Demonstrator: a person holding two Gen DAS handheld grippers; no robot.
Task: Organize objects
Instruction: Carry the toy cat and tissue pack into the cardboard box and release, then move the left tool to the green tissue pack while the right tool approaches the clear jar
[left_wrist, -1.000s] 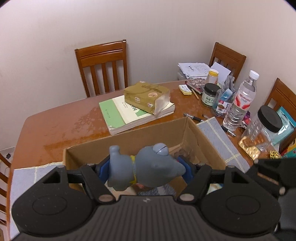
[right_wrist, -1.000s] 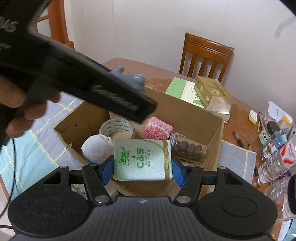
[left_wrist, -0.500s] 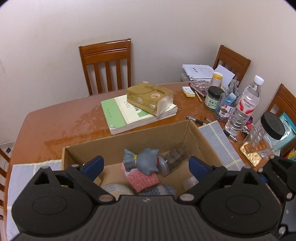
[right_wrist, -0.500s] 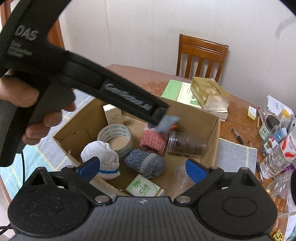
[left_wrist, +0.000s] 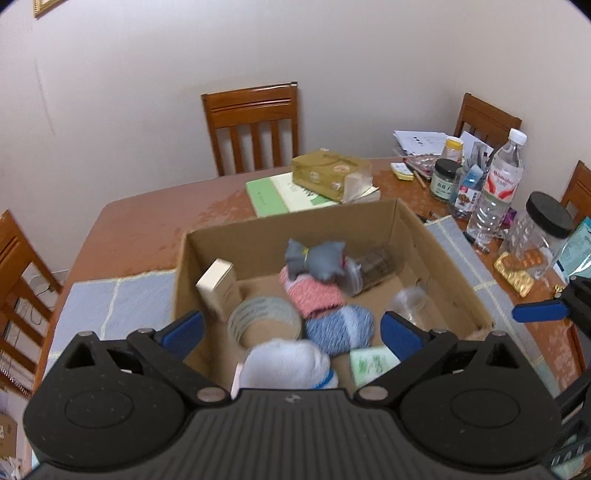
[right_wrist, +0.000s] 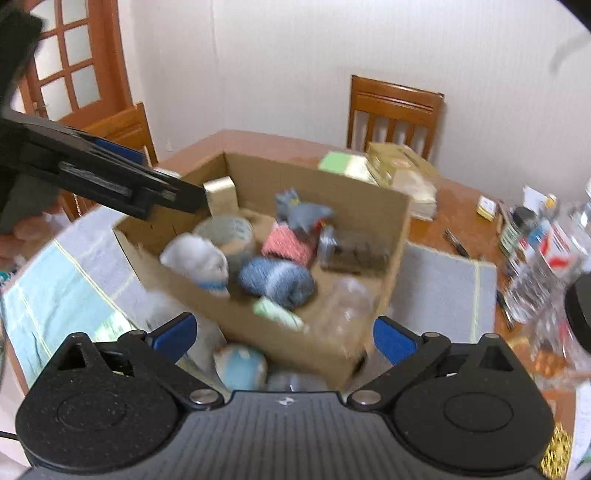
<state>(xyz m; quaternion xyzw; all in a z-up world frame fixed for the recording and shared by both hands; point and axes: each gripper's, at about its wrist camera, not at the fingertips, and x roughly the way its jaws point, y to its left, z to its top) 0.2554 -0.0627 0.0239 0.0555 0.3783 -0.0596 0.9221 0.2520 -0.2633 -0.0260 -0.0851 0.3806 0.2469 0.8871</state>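
A cardboard box (left_wrist: 295, 218) on the table holds a grey toy (left_wrist: 317, 258) lying on a pink sock roll (left_wrist: 310, 295). Beside them are a blue sock roll (left_wrist: 340, 328), a white sock (left_wrist: 284, 363), a tape roll (left_wrist: 264, 319), a jar (left_wrist: 373, 269) and a green tissue pack (left_wrist: 369, 365). My left gripper (left_wrist: 291, 328) hangs over the box's near edge, jaws opening wide, gripping nothing. My right gripper (right_wrist: 282, 334) is back from the box (right_wrist: 332, 184), jaws opening, nothing between the pads. The tissue pack (right_wrist: 280, 314) lies inside the near wall.
Books with a gold pack (left_wrist: 328, 177) lie behind the box. Bottles and jars (left_wrist: 498, 184) crowd the right side. A grey-blue cloth mat (left_wrist: 110, 302) lies under the box. Wooden chairs ring the table. A pale blue round thing (right_wrist: 240, 369) sits below my right gripper.
Both grippers opened: the left let the grey toy fall onto the pink sock, the right dropped the green tissue pack into the box. Both have drawn back from the box.
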